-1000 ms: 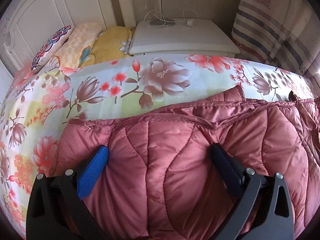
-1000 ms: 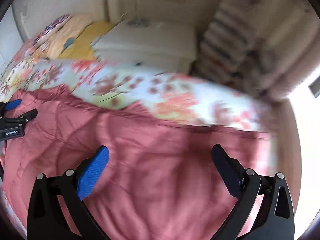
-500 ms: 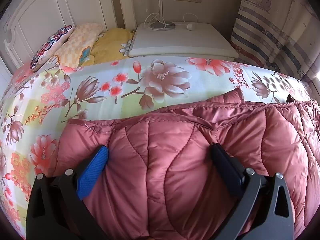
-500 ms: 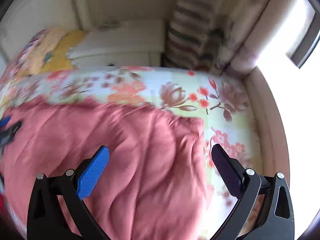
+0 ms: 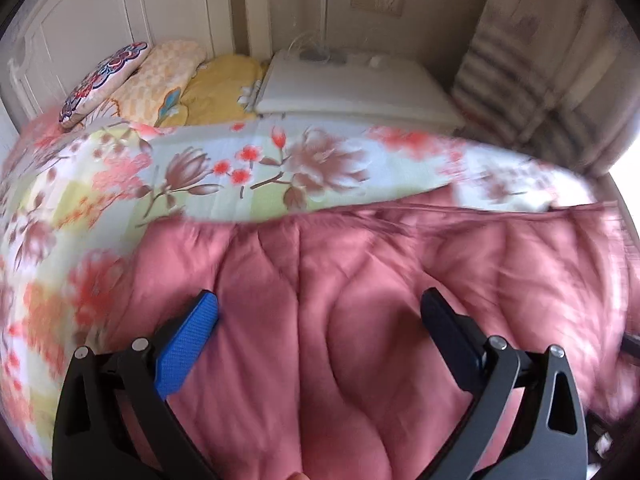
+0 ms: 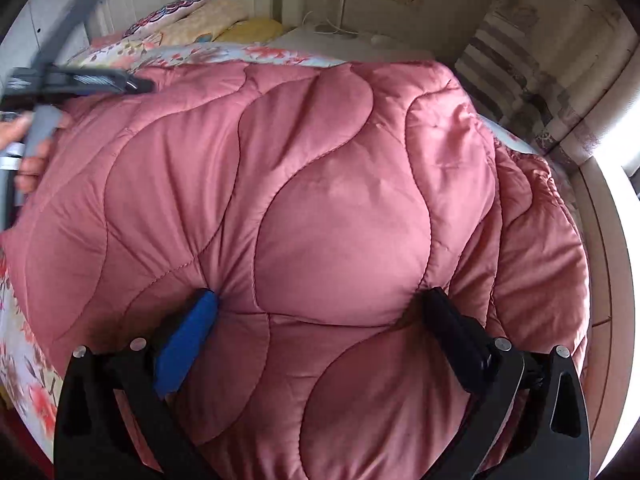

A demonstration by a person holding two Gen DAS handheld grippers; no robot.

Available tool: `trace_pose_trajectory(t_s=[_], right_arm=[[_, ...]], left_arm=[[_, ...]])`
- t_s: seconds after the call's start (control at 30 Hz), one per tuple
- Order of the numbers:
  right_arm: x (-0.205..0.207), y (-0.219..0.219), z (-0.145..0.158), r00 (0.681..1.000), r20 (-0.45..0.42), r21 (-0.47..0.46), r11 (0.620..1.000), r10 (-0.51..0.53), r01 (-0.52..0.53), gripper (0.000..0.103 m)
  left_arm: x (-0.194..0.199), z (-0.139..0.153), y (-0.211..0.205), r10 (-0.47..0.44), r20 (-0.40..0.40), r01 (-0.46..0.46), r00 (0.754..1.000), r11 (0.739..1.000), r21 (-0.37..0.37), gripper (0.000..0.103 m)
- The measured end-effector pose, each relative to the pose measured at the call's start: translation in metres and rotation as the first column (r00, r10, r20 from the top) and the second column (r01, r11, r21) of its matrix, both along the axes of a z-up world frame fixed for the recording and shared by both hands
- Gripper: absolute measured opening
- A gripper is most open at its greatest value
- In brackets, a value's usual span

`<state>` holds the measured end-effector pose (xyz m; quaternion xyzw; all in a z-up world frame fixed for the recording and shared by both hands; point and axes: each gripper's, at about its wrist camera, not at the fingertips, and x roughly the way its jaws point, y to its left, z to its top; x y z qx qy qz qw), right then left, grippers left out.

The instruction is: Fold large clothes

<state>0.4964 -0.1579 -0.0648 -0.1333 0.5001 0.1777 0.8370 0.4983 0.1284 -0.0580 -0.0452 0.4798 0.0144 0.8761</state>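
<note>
Left wrist view shows the left gripper (image 5: 320, 312) with its 2 fingers spread wide apart, one blue pad (image 5: 188, 348) on the left and one black pad on the right, hovering low over a pink quilted coat (image 5: 360, 300). The coat lies flat across the near part of a bed covered by a floral sheet (image 5: 248, 164), and its far hem runs roughly level from left to right. Motion blur smears the right half of this view. At the head of the bed rest a patterned pillow (image 5: 104, 80) and a yellow pillow (image 5: 224, 88), side by side against a white headboard (image 5: 92, 20). Just beside them stands a white nightstand (image 5: 352, 88) with a cable on top, and a striped curtain (image 5: 520, 76) hangs to the right.

In the right wrist view the right gripper (image 6: 320, 308) also has its jaws apart, both pads pressing into a puffed bulge of the coat (image 6: 340, 200), which swells up between them. A folded layer of the coat drapes over the right side near the bed's wooden edge (image 6: 608, 240). At far left, a hand (image 6: 24, 148) holds the other gripper's grey handle, its black fingers lying on the coat's far left edge
</note>
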Motion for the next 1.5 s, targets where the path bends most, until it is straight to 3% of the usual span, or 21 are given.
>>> trace_pose_trajectory(t_s=[0.07,0.17,0.23,0.3,0.37,0.47,0.53,0.57,0.6,0.67,0.93,1.0,1.03,1.13,1.23,1.33,1.4,1.43,1.5], right_arm=[[0.003,-0.001,-0.002,1.0,-0.006,0.003,1.0,0.002,-0.002,0.099],[0.002,-0.003,-0.003,1.0,0.002,-0.01,1.0,-0.008,0.008,0.099],[-0.003,-0.003,-0.003,1.0,0.008,-0.013,1.0,-0.015,0.016,0.099],[-0.004,-0.003,0.004,0.999,0.011,-0.018,0.999,-0.037,0.037,0.098],[-0.017,0.001,0.028,0.997,0.06,-0.019,0.998,-0.05,0.052,0.098],[-0.051,0.023,0.054,0.987,0.144,-0.008,0.997,0.075,-0.074,0.098],[-0.066,0.04,0.043,0.974,0.18,-0.084,0.989,0.139,-0.126,0.098],[-0.066,0.044,0.017,0.974,0.173,-0.206,0.972,0.147,-0.11,0.098],[-0.063,0.036,0.0,0.98,0.142,-0.188,0.976,0.14,-0.112,0.098],[-0.058,0.004,-0.006,0.991,0.102,-0.014,0.996,0.089,-0.088,0.099],[-0.074,-0.082,-0.001,0.996,0.09,-0.088,0.996,-0.023,0.031,0.098],[-0.077,-0.1,-0.003,0.995,0.078,-0.069,0.995,-0.062,0.068,0.098],[-0.078,-0.104,-0.008,0.993,0.085,-0.11,0.99,-0.084,0.093,0.098],[-0.077,-0.133,-0.009,0.988,0.023,0.03,0.988,-0.15,0.149,0.098],[-0.099,-0.115,0.02,0.983,0.149,-0.108,0.986,-0.107,0.123,0.098],[-0.108,-0.118,0.045,0.964,0.222,-0.113,0.979,-0.144,0.172,0.098],[-0.095,-0.124,0.026,0.945,0.251,-0.257,0.926,-0.212,0.276,0.098],[-0.088,-0.128,0.009,0.952,0.22,-0.292,0.916,-0.214,0.274,0.098],[-0.083,-0.133,0.001,0.954,0.199,-0.249,0.93,-0.224,0.271,0.098]], left_arm=[[-0.036,0.024,-0.014,-0.038,0.047,0.037,0.998,0.999,0.012,0.101],[-0.069,0.031,-0.041,-0.079,0.074,0.074,0.994,0.995,0.064,0.101],[-0.077,0.019,-0.062,-0.119,0.059,0.114,0.991,0.99,0.079,0.101],[-0.072,-0.006,-0.074,-0.093,0.007,0.091,0.996,0.985,0.148,0.101],[-0.066,-0.023,-0.079,-0.091,-0.001,0.09,0.996,0.978,0.186,0.101],[-0.065,-0.024,-0.081,-0.079,-0.004,0.078,0.997,0.979,0.191,0.101],[-0.065,-0.026,-0.081,-0.077,-0.006,0.077,0.997,0.98,0.185,0.101],[-0.065,-0.027,-0.08,-0.075,-0.005,0.075,0.997,0.982,0.173,0.101],[-0.065,-0.027,-0.078,-0.075,-0.005,0.075,0.997,0.984,0.164,0.101],[-0.063,-0.027,-0.075,-0.086,-0.007,0.086,0.996,0.984,0.156,0.101],[-0.064,-0.028,-0.066,-0.117,0.004,0.116,0.993,0.986,0.122,0.101],[-0.065,-0.029,-0.066,-0.117,0.009,0.115,0.993,0.986,0.123,0.101],[-0.064,-0.029,-0.066,-0.115,0.008,0.113,0.993,0.986,0.12,0.101],[-0.064,-0.029,-0.066,-0.117,0.007,0.116,0.993,0.987,0.114,0.101],[-0.064,-0.028,-0.066,-0.117,0.001,0.116,0.993,0.986,0.116,0.101],[-0.064,-0.028,-0.066,-0.118,0.0,0.117,0.993,0.987,0.114,0.101],[-0.063,-0.028,-0.065,-0.119,0.002,0.118,0.993,0.987,0.114,0.101],[-0.064,-0.028,-0.065,-0.12,0.004,0.118,0.993,0.987,0.11,0.101],[-0.063,-0.028,-0.065,-0.122,0.006,0.12,0.993,0.987,0.105,0.101]])
